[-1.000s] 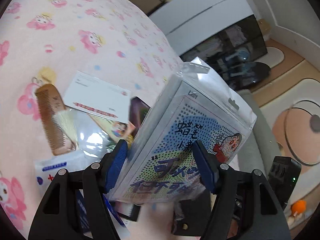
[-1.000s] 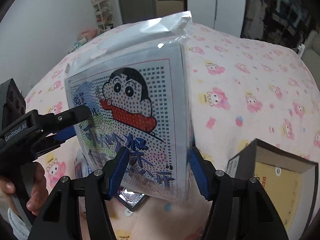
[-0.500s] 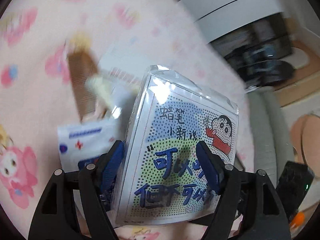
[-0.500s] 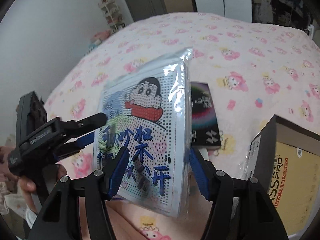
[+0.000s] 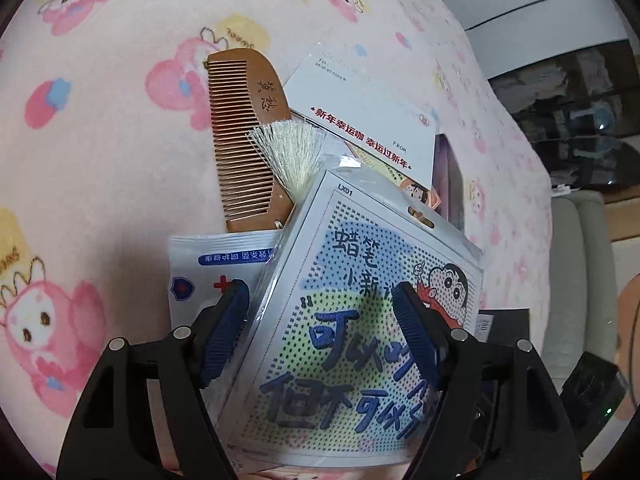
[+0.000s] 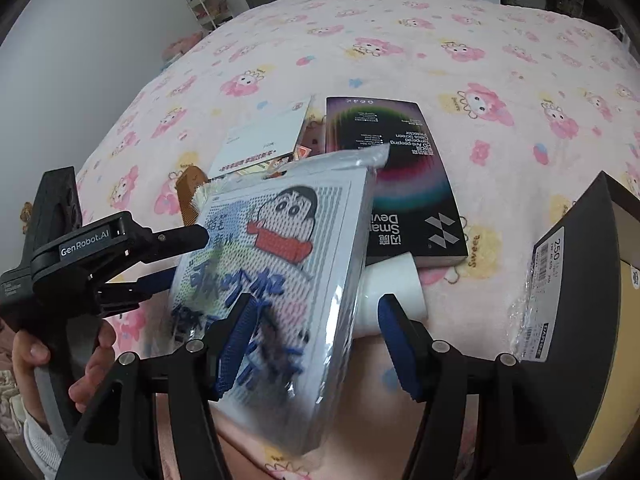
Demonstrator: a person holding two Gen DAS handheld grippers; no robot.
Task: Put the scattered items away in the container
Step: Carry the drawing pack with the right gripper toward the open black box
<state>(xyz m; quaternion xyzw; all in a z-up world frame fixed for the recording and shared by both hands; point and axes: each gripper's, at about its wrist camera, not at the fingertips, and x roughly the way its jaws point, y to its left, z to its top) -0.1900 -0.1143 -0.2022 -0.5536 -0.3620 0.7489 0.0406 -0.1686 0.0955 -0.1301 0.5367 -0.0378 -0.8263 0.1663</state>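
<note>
A bagged cartoon bead kit (image 5: 360,320) (image 6: 276,272) is tilted low over the pink bedspread. My left gripper (image 5: 320,320) has its fingers on either side of the kit's edge; in the right wrist view its fingers (image 6: 176,240) clamp the kit's left side. My right gripper (image 6: 316,344) stands open, one finger in front of the kit and the other clear of it. The dark open box (image 6: 580,272), the container, sits at the right. A wooden comb (image 5: 248,132), a white card (image 5: 368,116), a blue-and-white sachet (image 5: 208,276) and a dark screen-protector box (image 6: 396,176) lie scattered.
A white tube-like item (image 6: 392,292) lies behind the kit near the right gripper. A cream tassel (image 5: 288,152) lies on the comb. Small cartoon cards (image 5: 416,192) peek from under the white card. The bed edge and a grey sofa (image 5: 580,260) are at the right.
The kit has come down from upright and high to tilted low near the bedspread. My right gripper's fingers have come off it; my left gripper still holds it.
</note>
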